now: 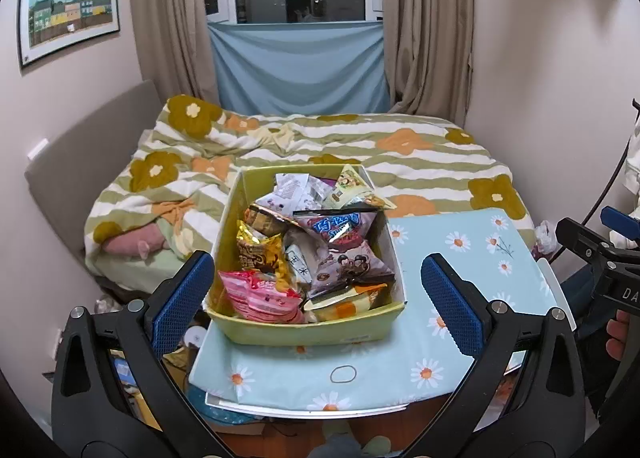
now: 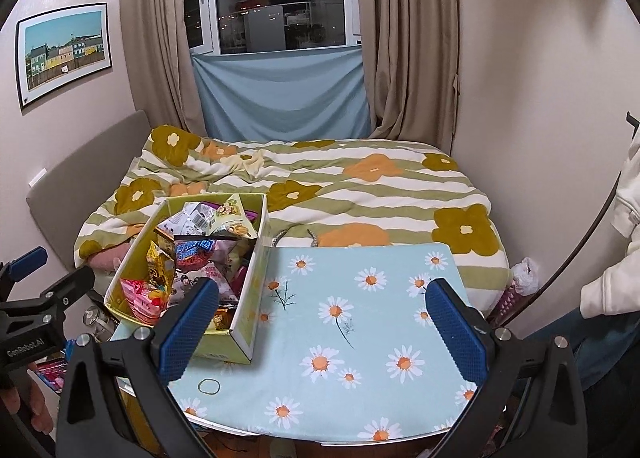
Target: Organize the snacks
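Note:
A yellow-green box [image 1: 304,332] full of snack packets stands on the left part of a small table with a daisy-print cloth [image 1: 472,258]. A pink packet [image 1: 260,296], a gold one [image 1: 258,248] and a mauve one [image 1: 352,264] lie on top. My left gripper [image 1: 318,298] is open and empty, its blue pads level with the box's near end. The box also shows in the right wrist view [image 2: 248,322]. My right gripper [image 2: 324,332] is open and empty, above the bare cloth [image 2: 372,322] to the right of the box.
A bed with a striped flower blanket [image 1: 360,146] lies right behind the table. A small rubber band [image 2: 209,386] lies on the cloth near the front edge. The person's white sleeve [image 2: 616,278] is at the right. Walls close in on both sides.

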Tool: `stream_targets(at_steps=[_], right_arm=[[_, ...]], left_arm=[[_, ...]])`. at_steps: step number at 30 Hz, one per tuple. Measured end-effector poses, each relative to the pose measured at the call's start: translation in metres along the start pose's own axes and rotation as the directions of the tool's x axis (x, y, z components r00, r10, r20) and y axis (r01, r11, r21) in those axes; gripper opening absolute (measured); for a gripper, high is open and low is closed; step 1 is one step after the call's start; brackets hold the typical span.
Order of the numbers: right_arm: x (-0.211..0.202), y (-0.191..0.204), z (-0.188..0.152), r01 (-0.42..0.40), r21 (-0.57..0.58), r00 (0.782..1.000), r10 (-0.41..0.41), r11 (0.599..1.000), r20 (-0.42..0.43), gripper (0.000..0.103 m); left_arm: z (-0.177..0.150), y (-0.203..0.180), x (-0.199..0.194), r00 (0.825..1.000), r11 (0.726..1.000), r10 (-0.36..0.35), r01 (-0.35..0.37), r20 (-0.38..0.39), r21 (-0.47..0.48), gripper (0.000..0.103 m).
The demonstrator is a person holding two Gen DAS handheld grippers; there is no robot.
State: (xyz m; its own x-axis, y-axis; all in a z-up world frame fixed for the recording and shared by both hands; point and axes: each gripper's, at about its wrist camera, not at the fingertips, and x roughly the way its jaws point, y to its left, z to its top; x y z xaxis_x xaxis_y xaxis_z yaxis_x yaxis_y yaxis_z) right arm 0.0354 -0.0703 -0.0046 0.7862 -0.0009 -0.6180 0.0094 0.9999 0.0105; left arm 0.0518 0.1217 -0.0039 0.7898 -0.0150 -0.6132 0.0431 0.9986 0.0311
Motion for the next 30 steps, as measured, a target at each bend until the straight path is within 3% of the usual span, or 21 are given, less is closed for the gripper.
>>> stream_targets(at_steps=[30], right_arm=[[-0.005, -0.014, -0.002, 0.029, 0.038, 1.0, -0.029, 0.999, 0.0, 0.103]], left_arm=[[0.007, -0.004, -0.002, 1.0, 0.999, -0.029, 0.029, 0.01, 0.017, 0.103]])
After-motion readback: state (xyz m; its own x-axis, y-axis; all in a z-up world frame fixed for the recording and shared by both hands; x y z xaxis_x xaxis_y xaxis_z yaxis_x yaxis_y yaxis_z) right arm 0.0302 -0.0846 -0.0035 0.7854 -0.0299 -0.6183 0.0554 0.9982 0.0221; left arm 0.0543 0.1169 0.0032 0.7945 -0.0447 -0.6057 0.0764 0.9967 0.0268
